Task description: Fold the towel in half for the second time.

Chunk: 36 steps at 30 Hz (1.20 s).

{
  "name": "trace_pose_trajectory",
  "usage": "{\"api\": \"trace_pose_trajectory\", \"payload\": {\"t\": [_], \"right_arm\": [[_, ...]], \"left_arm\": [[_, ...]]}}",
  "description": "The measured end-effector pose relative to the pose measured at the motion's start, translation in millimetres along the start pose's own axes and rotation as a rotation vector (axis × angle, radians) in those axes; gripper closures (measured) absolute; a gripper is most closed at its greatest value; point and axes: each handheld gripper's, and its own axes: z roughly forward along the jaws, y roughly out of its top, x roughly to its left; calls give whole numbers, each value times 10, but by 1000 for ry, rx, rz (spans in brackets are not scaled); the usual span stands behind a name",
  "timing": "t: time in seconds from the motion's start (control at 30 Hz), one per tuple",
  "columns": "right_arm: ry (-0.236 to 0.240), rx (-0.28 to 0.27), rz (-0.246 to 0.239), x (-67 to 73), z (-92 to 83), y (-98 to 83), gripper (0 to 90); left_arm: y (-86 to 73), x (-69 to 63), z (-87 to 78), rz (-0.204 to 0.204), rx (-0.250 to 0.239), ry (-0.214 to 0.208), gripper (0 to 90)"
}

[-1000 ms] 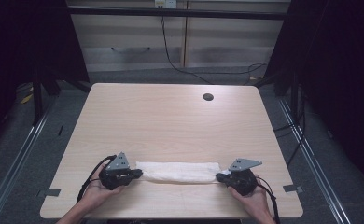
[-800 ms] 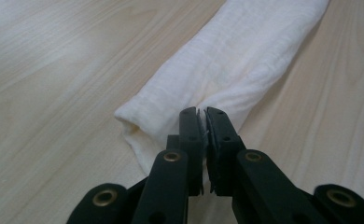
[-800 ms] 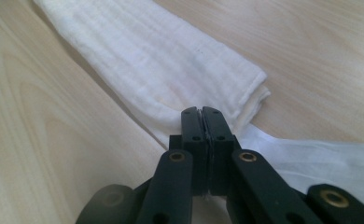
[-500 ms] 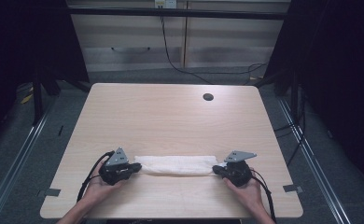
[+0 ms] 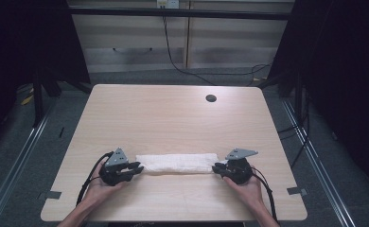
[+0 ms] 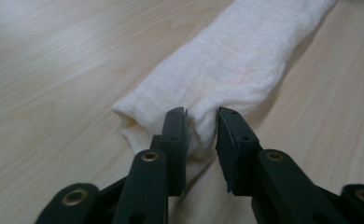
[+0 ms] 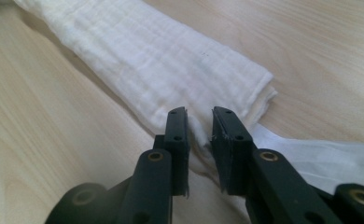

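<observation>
Left gripper [image 6: 202, 122]: fingers [image 6: 174, 140] slightly parted, having just been opening; a bunched corner of the white cloth [image 6: 227, 70] sits in the gap, touching the left-hand finger, with a sliver of space on the other side, so nothing is gripped. Right gripper [image 7: 199, 120]: fingers [image 7: 227, 140] likewise a little apart and just opened, a fold of the cloth [image 7: 171, 60] lying loose between them. Outward from each pair, the cloth runs away as a long folded strip, flat on the table [image 6: 54, 70]. In the high view, the left gripper [image 5: 136, 168] and right gripper [image 5: 216, 168] sit at opposite ends of the cloth [image 5: 177, 163], each in a hand [image 5: 249, 187], near the table's [image 5: 173, 118] front edge.
</observation>
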Motion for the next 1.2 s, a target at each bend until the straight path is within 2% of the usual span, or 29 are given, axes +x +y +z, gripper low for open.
{"api": "trace_pose_trajectory", "payload": {"t": [0.03, 0.1, 0.13, 0.2, 0.37, 0.47, 0.63, 0.73, 0.8, 0.9, 1.0, 1.07, 1.1, 1.17, 1.2], "right_arm": [[6, -1, 1, 4, -4, -1, 741], [14, -1, 11, 8, -23, -1, 719], [25, -9, 8, 8, -36, 0, 706], [42, -26, 23, 11, -80, 7, 667], [58, -99, 47, 28, -263, 45, 568], [55, -133, 58, 25, -380, 49, 517], [9, -166, 83, -9, -557, 10, 420], [-38, -167, 70, -66, -654, -17, 378], [-43, -193, 102, -122, -713, -57, 354], [-71, -220, 143, -209, -772, -156, 323], [-98, -227, 174, -275, -791, -267, 307], [-114, -225, 193, -304, -814, -314, 297], [-129, -219, 193, -319, -835, -325, 293], [-172, -248, 225, -364, -879, -351, 259], [-182, -253, 244, -389, -889, -362, 246]], "left_arm": [[-3, -2, -13, 11, 5, 8, 701], [-15, -20, -30, -1, 7, -6, 669], [-14, -17, -52, 9, 13, 10, 648], [-7, -18, -106, -13, -7, -4, 595], [5, -8, -261, -36, -46, 18, 519], [3, 19, -331, -76, -55, 12, 439], [0, 95, -479, -119, -81, 37, 346], [-39, 167, -559, -161, -87, 43, 303], [-82, 213, -596, -172, -88, 73, 278], [-150, 299, -626, -221, -89, 114, 222], [-198, 383, -646, -284, -113, 129, 173], [-246, 419, -653, -311, -115, 156, 175], [-274, 429, -661, -309, -113, 165, 177], [-309, 433, -659, -310, -113, 135, 177], [-320, 435, -654, -299, -97, 126, 179]]}}
